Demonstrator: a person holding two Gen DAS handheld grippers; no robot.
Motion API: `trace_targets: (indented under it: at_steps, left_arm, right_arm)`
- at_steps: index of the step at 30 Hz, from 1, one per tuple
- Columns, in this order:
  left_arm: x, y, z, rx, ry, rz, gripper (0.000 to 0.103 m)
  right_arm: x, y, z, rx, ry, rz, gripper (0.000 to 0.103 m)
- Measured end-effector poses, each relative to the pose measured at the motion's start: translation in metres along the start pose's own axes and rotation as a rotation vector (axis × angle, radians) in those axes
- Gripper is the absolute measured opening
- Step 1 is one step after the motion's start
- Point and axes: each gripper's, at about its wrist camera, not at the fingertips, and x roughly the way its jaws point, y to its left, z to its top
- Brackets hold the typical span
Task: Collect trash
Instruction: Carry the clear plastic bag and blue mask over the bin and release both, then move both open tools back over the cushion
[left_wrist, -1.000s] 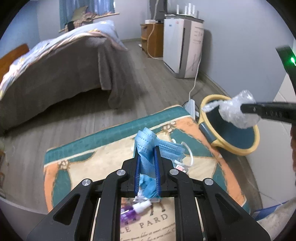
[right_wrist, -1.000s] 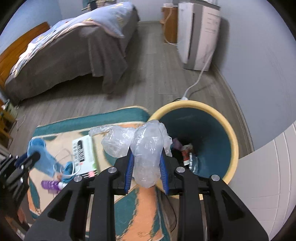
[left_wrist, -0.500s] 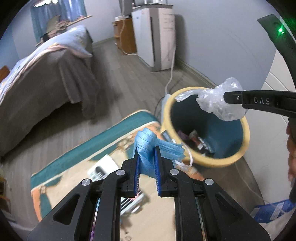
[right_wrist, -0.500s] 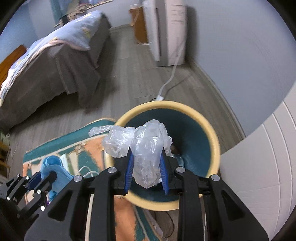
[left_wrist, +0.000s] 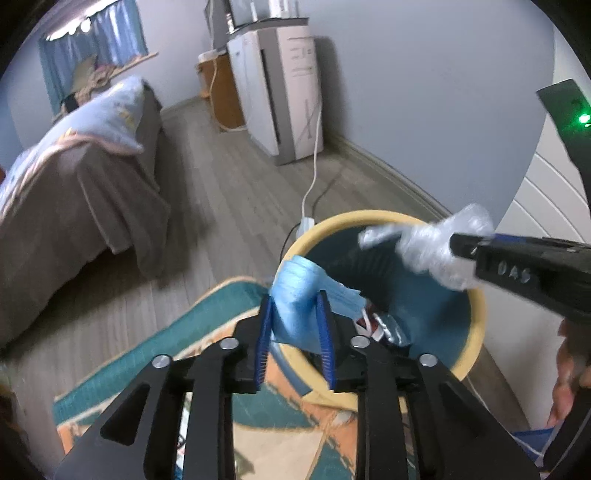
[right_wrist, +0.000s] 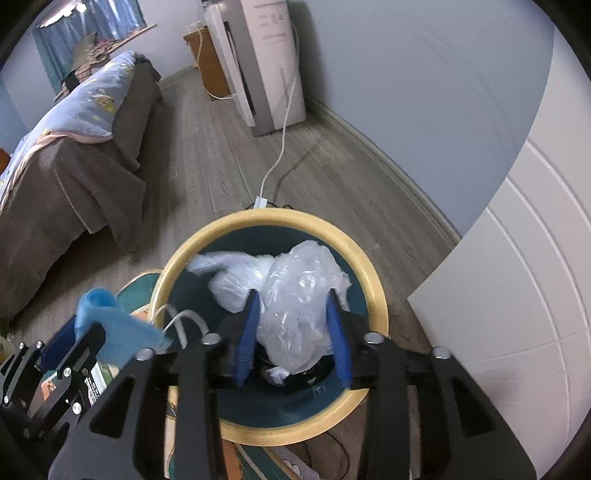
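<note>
Two pieces of trash lifted and both at the bin (right_wrist: 373, 280), neither dropped yet. Left gripper (left_wrist: 295, 325) clamped on a blue face mask (left_wrist: 299, 291), the cloth bunched between the blue pads and sticking out past the tips; beyond and just right of those tips, the yellow rim and the dark teal inside of the bin. Judged as only at the near edge of the opening, not fully over it (a white ear loop hangs off the mask toward the inside). Right gripper (right_wrist: 293, 325) clamped on a crumpled clear plastic bag (right_wrist: 299, 291), bulging out ahead of the tips and trailing off to their left; directly below and ahead of those tips, the open mouth of the bin, so well placed for letting go.

Already inside, seen past the left tips: something silvery and a bit of red, too small to name. Still outside, behind and left of the right jaws on the patterned rug (left_wrist: 221, 295): a small printed box or packet, half hidden by the left gripper.

Left to do, by this reading: open both pairs of jaws over the bin, the left one after a short push forward, then back to the rug for the remaining packet and whatever else lies out of view
</note>
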Motion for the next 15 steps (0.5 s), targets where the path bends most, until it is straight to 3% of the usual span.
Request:
trace_targets:
  at_steps: [1,4,8,12,15]
  left_arm:
    - [0.000,-0.002,0.001,0.004,-0.010,-0.003,0.042]
    - [-0.001,-0.003,0.001,0.005,-0.027,-0.007,0.060]
    - [-0.003,0.005,-0.006,-0.012,-0.025,-0.003,0.072]
    - [-0.010,0.020,-0.018,-0.034,-0.021,0.016,0.090]
    - [-0.018,0.035,-0.027,-0.043,-0.021,0.044,0.093]
  right_arm:
    - [0.002,-0.001,-0.001,0.011,0.008,0.004,0.047]
    - [0.003,0.002,-0.001,0.016,0.015,0.020,0.055]
    - [-0.001,0.013,-0.001,-0.022,0.002,0.034,0.070]
    - [-0.006,0.026,-0.001,-0.060,-0.006,0.050,0.092]
    - [-0.011,0.039,-0.001,-0.098,-0.012,0.052,0.097]
